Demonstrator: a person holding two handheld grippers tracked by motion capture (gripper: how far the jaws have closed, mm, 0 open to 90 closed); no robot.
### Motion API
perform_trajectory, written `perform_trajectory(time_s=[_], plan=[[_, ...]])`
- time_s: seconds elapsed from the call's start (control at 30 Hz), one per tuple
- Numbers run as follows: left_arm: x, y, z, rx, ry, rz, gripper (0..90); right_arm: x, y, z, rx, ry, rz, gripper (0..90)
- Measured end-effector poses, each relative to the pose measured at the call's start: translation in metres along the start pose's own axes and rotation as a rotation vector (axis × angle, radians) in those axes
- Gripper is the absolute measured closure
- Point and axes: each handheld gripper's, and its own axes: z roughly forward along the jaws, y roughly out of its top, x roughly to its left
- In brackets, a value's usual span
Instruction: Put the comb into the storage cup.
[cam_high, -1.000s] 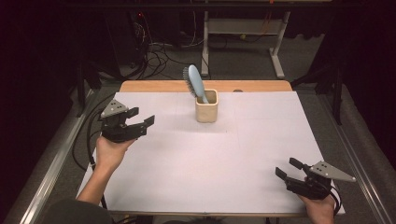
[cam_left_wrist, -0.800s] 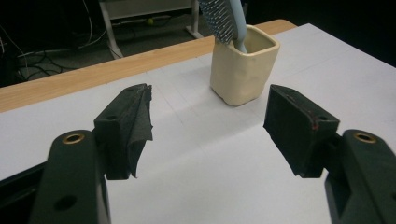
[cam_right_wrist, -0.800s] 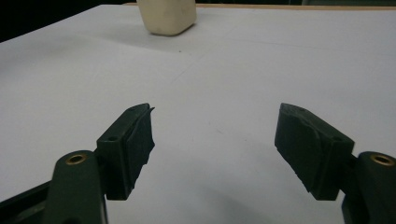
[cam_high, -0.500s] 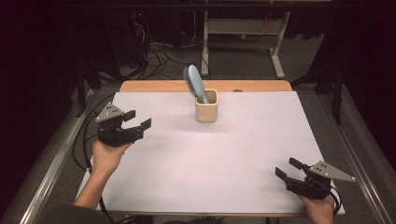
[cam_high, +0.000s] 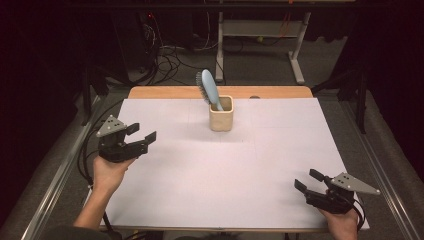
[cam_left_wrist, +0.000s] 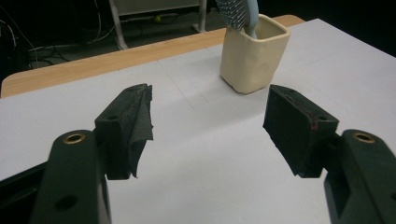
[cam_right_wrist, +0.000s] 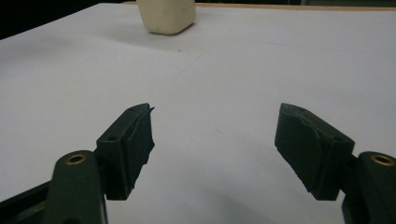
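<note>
Blue hairbrush (cam_high: 207, 90) stands tilted, handle down, in the cream cup (cam_high: 221, 114), ahead of the nearer left gripper (cam_high: 141, 137); right gripper (cam_high: 308, 180) well apart, both jaws released, empty.

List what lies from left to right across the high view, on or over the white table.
Left hand-held gripper → hairbrush leaning out of the cream cup → right hand-held gripper, all over the white table.
</note>
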Motion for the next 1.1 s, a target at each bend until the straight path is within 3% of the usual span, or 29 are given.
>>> perform_trajectory(time_s=[0.5, 1.1], plan=[[-0.002, -0.012, -0.006, 0.005, 0.017, 0.026, 31.8, 0.0, 0.0, 0.0, 0.0, -0.001, -0.002, 28.5], [-0.001, -0.027, -0.012, -0.011, 0.004, 0.0, 30.6, 0.001, 0.0, 0.001, 0.002, 0.001, -0.004, 28.5]])
